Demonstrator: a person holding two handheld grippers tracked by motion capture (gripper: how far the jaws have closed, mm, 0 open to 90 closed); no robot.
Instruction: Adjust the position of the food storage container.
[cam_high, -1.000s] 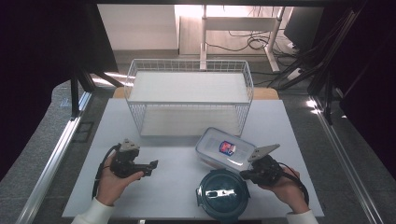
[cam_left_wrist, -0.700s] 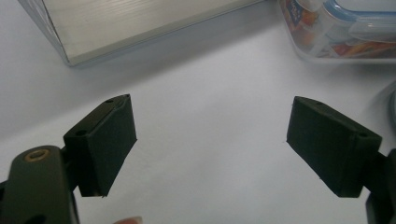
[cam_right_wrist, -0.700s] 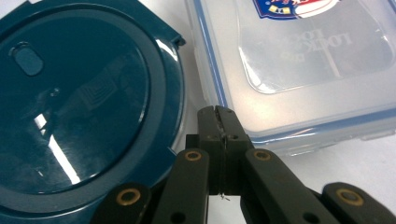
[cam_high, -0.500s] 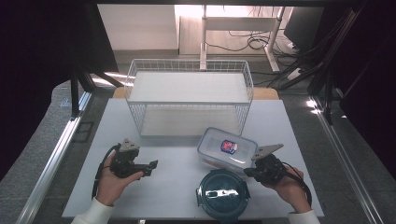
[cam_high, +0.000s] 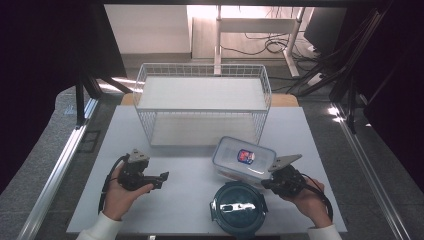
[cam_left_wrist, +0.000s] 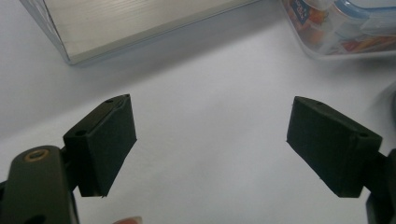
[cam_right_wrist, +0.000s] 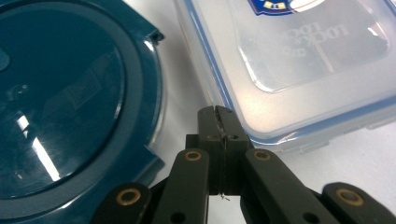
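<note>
I count two boxes: one clear rectangular plastic box (cam_high: 243, 159) beside my pinched-shut, empty right gripper (cam_high: 265, 184), one round dark-teal lidded container (cam_high: 238, 207) below it. Left gripper (cam_high: 163, 177) gapes wide, empty.

Lidded clear container (cam_high: 243, 159) beside round teal container (cam_high: 238, 209)

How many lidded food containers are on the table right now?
2. The clear rectangular container sits in front of the wire basket; the round dark teal container lies nearer the person, just below it.

Lab or test bay: white worktable (cam_high: 190, 210) on metal frame, dark curtains (cam_high: 45, 60), floor cables (cam_high: 260, 47).
</note>
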